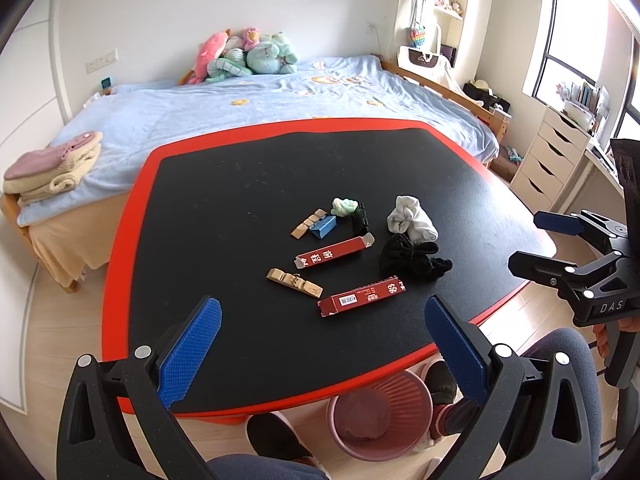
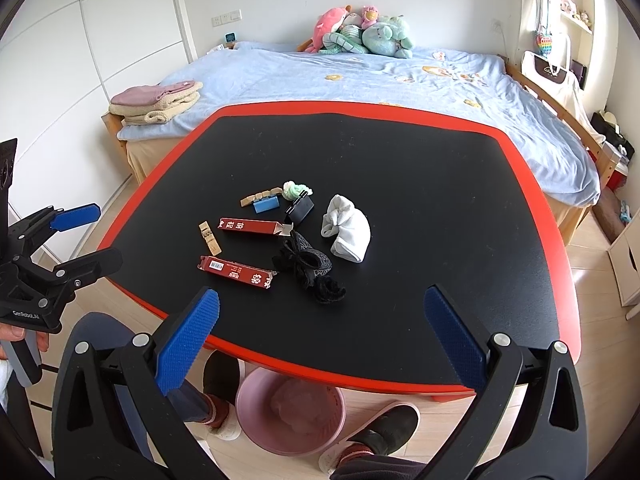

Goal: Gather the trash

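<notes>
Two long red cartons lie on the black table (image 1: 240,184) (image 2: 420,168): the nearer red carton (image 1: 362,296) (image 2: 236,271) and the farther red carton (image 1: 334,255) (image 2: 252,227). Around them sit a white sock bundle (image 1: 412,220) (image 2: 346,232), a black sock bundle (image 1: 412,258) (image 2: 310,270), wooden clips (image 1: 294,282) (image 2: 210,238), a blue clip (image 1: 323,226) (image 2: 266,204), a black clip (image 1: 359,216) (image 2: 300,208) and a green-white wad (image 1: 345,206) (image 2: 294,190). My left gripper (image 1: 322,350) (image 2: 86,236) and right gripper (image 2: 322,342) (image 1: 538,240) hover open above the near edge, both empty.
A pink wastebasket (image 1: 380,416) (image 2: 290,414) stands on the wooden floor under the table's near edge, between the person's slippered feet (image 1: 280,438) (image 2: 380,428). A bed (image 1: 280,100) with plush toys lies beyond the table. White drawers (image 1: 548,156) stand at the right.
</notes>
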{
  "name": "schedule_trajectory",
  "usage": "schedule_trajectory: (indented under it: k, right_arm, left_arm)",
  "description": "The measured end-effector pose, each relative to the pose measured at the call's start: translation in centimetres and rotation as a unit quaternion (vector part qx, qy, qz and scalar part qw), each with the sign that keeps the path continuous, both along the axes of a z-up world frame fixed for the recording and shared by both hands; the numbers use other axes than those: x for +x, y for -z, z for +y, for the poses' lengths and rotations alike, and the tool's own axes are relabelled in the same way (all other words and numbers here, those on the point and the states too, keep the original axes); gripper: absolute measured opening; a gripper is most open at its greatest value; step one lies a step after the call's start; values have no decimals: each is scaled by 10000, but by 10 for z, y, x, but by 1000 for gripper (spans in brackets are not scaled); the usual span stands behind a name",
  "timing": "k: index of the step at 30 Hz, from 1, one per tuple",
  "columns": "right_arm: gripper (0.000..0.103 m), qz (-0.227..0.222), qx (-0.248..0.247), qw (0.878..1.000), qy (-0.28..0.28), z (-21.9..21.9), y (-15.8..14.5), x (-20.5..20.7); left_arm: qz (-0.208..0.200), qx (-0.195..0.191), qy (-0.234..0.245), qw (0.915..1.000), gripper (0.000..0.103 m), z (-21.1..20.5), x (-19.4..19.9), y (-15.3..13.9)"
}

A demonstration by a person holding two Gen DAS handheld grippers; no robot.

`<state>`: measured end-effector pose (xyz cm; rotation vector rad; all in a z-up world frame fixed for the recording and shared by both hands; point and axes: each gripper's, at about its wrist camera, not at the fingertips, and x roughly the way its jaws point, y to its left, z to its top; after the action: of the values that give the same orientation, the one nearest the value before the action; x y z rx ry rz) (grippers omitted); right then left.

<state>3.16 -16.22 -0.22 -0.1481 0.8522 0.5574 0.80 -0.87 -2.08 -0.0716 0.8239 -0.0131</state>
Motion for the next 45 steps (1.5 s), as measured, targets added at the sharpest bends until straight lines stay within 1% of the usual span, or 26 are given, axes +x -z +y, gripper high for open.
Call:
schedule_trajectory:
  k: [6,10,16,27,36,38,39,40,41,42,45]
  right_arm:
    - [100,35,-29,10000,-25,1,3,4]
    - [100,106,-53,9999,-34,1,5,14]
    - [100,341,-145,9993,-92,5,15,38]
    - [100,704,-341,9966,-249,24,37,91]
    - [100,965,-303,9946,-226,32,61,126]
    - [100,1028,-276,9941,-227,32,67,131]
    - [99,1055,-267,9938,-241,33,69,133]
    - [97,1078,-266,9935,-253,34,72,135]
    - [91,1111,-263,9931,-265,35,75,137]
    - [87,1149,-263,9926,-279,36,77,139]
    - [83,1211,-256,9917,-342,40,84,142]
  left_arm:
    - [74,22,98,9999,98,0,8,3]
    - [144,43,223,9996,98,3,19,6]
    - [354,113,560,9977,98,7,44,14]
    - [833,291,1379,9865,98,4,101,36]
    - [1135,224,1648,9795,97,3,131,61]
    - [1193,209,1684,9782,96,3,135,67]
    - [1213,200,1708,9776,94,3,137,69]
    - [1238,191,1734,9769,90,3,137,72]
    - [1263,198,1742,9764,87,3,139,75]
    - [1288,177,1767,9756,82,3,140,77]
    - [1307,159,1798,9749,78,3,140,80]
